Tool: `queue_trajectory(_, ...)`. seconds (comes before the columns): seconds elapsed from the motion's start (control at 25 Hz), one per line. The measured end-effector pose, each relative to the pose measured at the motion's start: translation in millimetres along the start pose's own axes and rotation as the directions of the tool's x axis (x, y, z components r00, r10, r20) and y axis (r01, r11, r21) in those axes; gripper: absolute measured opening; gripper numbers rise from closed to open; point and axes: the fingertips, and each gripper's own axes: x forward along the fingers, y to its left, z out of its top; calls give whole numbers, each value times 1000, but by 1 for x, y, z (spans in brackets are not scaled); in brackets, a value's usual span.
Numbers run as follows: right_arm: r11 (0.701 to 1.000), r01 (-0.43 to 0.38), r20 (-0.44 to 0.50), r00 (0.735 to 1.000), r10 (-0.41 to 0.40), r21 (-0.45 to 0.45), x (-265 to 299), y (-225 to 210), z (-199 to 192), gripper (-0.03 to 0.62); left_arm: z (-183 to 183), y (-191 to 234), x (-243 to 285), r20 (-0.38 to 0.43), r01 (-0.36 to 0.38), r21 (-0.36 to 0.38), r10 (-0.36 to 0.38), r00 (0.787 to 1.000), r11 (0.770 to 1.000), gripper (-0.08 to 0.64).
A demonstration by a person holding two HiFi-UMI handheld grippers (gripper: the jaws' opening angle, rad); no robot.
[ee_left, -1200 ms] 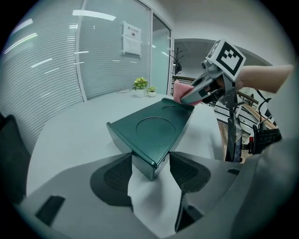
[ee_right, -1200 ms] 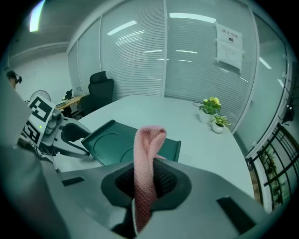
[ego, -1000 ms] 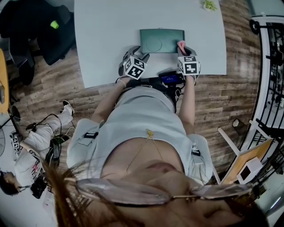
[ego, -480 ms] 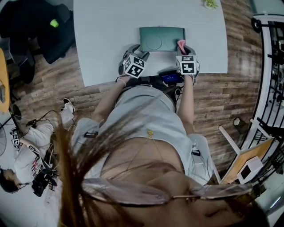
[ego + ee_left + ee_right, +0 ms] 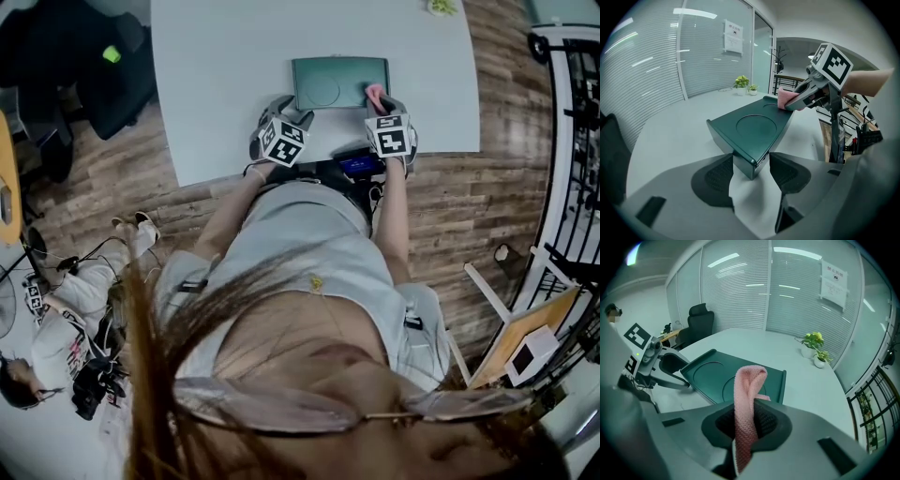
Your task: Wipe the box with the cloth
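Observation:
A dark green box (image 5: 333, 81) with a round recess in its lid lies on the white table (image 5: 225, 66). My left gripper (image 5: 298, 111) is at its near left corner. In the left gripper view that corner (image 5: 750, 161) sits wedged between the pads, which touch it on both sides. My right gripper (image 5: 379, 101) is shut on a pink knitted cloth (image 5: 746, 404). The cloth's looped end (image 5: 374, 94) rests on the box lid (image 5: 712, 376) near its right edge. From the left gripper view, the right gripper (image 5: 799, 97) presses the cloth (image 5: 784, 97) onto the far corner.
Small potted plants (image 5: 813, 341) stand at the table's far edge. A black office chair (image 5: 699, 319) is beyond the table's left side. A device with a blue screen (image 5: 361, 166) hangs at the person's waist. Another person (image 5: 56, 328) is on the floor at left, and a railing (image 5: 572, 141) runs along the right.
The right gripper has slid the pink cloth a little leftward over the box lid. The left gripper has stayed at the box's corner.

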Motion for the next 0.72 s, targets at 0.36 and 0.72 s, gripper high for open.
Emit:
queue_trajectory(0.36, 999, -38, 7, 999, 38, 11, 8, 13, 4, 37, 0, -1, 1, 2, 11, 7, -11, 1000, 1000, 258)
queue_trajectory(0.72, 999, -41, 19, 999, 40, 34, 11, 31, 10, 37, -1, -3, 1, -1, 21, 18, -21, 1000, 1000, 256)
